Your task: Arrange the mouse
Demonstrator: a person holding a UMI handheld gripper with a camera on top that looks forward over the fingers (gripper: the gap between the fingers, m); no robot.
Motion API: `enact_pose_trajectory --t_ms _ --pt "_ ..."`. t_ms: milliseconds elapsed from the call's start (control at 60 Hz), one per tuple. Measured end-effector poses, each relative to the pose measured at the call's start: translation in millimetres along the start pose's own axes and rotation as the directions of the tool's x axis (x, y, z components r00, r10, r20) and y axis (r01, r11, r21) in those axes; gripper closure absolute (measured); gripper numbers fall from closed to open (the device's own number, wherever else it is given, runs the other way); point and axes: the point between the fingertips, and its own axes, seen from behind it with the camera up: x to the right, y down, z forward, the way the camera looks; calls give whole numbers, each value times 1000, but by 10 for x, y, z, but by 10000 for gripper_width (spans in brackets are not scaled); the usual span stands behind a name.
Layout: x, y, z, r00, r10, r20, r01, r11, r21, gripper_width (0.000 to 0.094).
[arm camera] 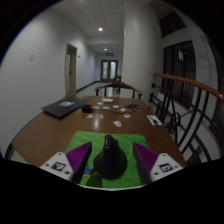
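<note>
**Here, one black mouse between open fingers**

Here the mouse (109, 160) is a dark, glossy black shape with a rounded hump, its narrower end pointing away from the camera toward the far side of the table. One mouse is in sight. It rests on a green mat (98, 142) that lies on the near part of the wooden table (40, 128).

The gripper (112, 162) stands spread wide: its two fingers, each with a purple pad (78, 155), flank the mouse with a visible gap at either side, so neither presses on it. It sits on the mat on its own weight, between the fingers.

Beyond the mat, the round table carries one dark flat laptop-like slab (63, 106) off to the left side, plus several small white items (127, 105) scattered across the far half; these are too small to name. Behind the table runs a white-walled corridor ending in a door (108, 70), with a wooden handrail (192, 86) along the right side.
</note>
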Motion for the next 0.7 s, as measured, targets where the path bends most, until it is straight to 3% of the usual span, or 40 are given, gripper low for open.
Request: enact_pose_trajectory --t_ms 17,50,333,700 --pt "13 -10 -69 1000 -3 -1 3 1000 6 58" --pt "37 -10 -191 1000 -8 -9 8 1000 14 99" --pt "57 191 -1279 994 88 68 -92 994 60 83" --pt "400 599 -1562 971 226 83 -231 972 50 85"
